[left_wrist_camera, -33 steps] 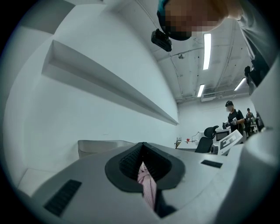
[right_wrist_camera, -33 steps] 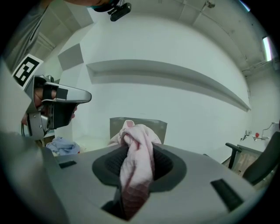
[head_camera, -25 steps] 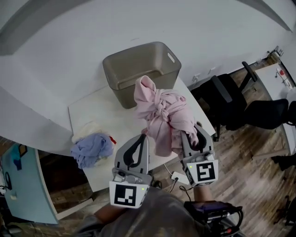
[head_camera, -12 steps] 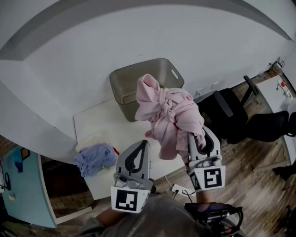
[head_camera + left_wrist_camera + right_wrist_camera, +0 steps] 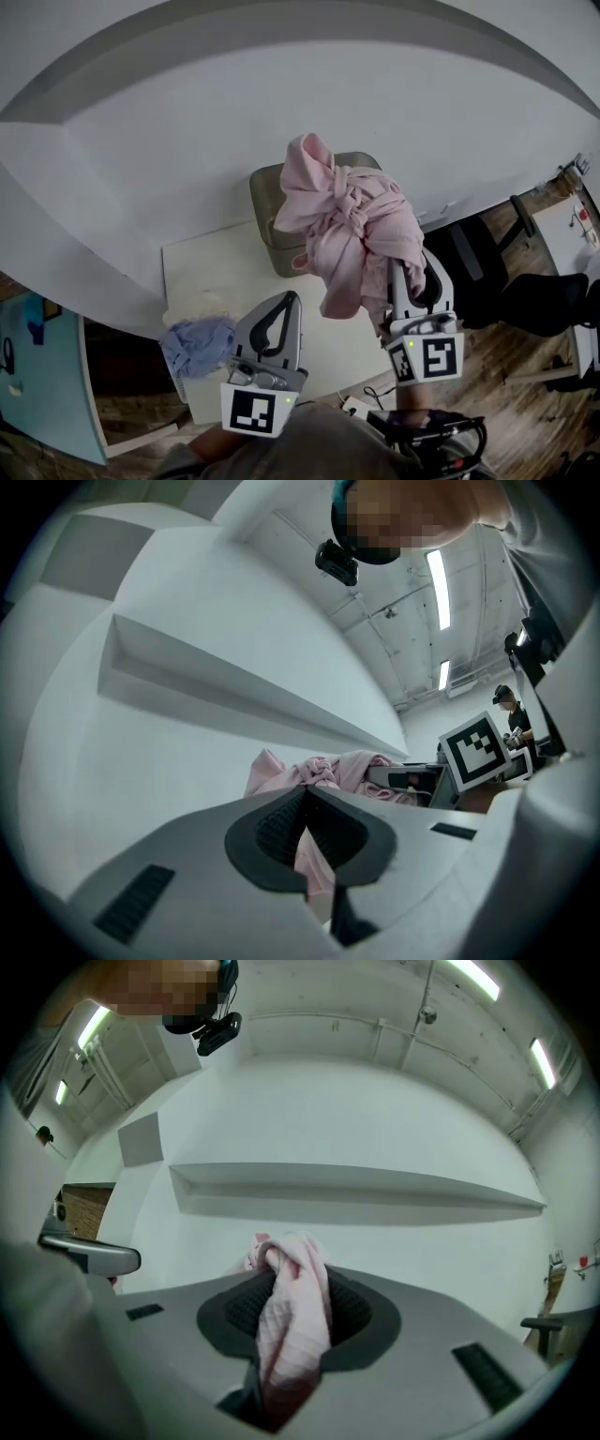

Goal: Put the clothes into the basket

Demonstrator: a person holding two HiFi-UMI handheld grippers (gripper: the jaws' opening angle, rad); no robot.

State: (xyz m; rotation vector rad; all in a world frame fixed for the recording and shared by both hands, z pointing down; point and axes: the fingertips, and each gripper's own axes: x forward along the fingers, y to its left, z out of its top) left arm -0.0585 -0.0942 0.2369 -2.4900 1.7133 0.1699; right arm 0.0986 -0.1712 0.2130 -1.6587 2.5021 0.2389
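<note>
Above the white bench (image 5: 216,272), a bunched pink garment (image 5: 352,220) hangs in the air from the right hand-held gripper (image 5: 412,281). In the head view it covers most of the grey basket (image 5: 270,220), which stands at the far end of the bench. Only the basket's left wall and rim show past the cloth. The right gripper view shows this hand-held gripper (image 5: 295,1297) closed narrow on a twisted fold of the pink fabric (image 5: 291,1316), pinched between the dark pads.

The left hand-held gripper (image 5: 286,305) sits lower and to the left, beside the garment's hanging tail. Its jaws meet at the tips (image 5: 305,799). A sliver of pink shows in the slit behind them, and I cannot tell whether that cloth is nipped or simply hangs beyond.

On the near left corner of the bench lie a crumpled blue cloth (image 5: 199,342) and, touching it, a pale cream one (image 5: 199,305).
</note>
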